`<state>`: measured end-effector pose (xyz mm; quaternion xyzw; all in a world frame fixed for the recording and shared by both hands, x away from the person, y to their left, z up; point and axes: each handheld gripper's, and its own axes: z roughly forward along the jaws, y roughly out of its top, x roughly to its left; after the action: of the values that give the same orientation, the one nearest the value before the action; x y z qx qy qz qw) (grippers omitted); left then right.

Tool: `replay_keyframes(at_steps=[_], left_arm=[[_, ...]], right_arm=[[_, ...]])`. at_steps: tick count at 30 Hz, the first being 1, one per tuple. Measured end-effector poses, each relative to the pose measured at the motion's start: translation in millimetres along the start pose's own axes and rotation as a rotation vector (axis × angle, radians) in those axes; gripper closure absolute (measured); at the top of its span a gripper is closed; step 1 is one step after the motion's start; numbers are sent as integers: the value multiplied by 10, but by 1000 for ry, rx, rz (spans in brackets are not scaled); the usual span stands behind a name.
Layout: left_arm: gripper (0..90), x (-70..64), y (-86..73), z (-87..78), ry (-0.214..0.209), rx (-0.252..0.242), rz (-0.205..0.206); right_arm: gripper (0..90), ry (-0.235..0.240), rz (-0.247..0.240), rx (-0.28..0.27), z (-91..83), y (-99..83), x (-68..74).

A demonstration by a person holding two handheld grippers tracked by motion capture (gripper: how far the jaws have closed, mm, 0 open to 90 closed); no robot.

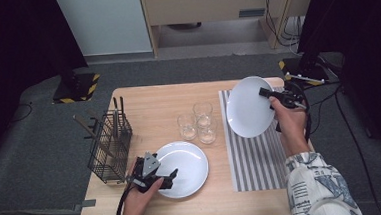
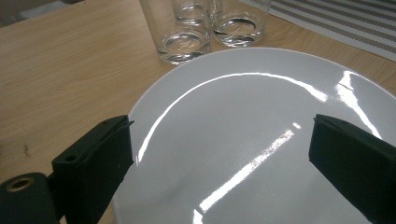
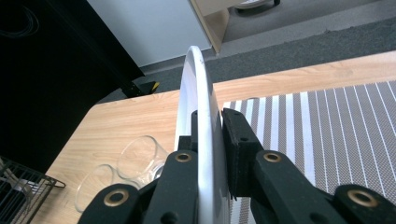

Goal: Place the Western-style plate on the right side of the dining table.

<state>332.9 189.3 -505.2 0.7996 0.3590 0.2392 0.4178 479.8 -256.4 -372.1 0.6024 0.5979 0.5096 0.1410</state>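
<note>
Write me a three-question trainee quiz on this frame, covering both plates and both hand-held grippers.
1. True or false: the right hand-held gripper is shut on the lifted plate.
2. How do the left hand-held gripper's jaws stand over the flat plate?
A. open
B. clamped on its rim
C. shut beside it
3. How many glasses stand between the flat plate and the striped mat?

Key:
1. True: the rim sits between the jaws, and the plate is tilted up off the mat.
2. A: the jaws stand wide apart above the plate lying on the table.
3. Three.
</note>
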Motion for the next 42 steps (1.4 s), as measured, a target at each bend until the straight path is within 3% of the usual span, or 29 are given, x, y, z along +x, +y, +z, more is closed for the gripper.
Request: replay_keyframes(at_steps=[4,12,21,31,32,42], left_arm=[[48,16,10,-10,-16,-24,-10],[35,-5,-4,0,1,-5,13],[34,-19,8,8,6,-4,38],[34,-43,-2,20,2,4,49],[34,-35,-4,12,4,6,48],[34,-31,-3,33,9,11,46]], right_arm=[[837,6,20,5,30,-84,-86],[837,-1,50,20,134,-251,-273],[836,-10,59,28,239,-295,-361],[837,-9,58,27,221,-296,-387],[837,-9,76,19,213,-314,-433],[837,-17,97,19,182,-383,-558]])
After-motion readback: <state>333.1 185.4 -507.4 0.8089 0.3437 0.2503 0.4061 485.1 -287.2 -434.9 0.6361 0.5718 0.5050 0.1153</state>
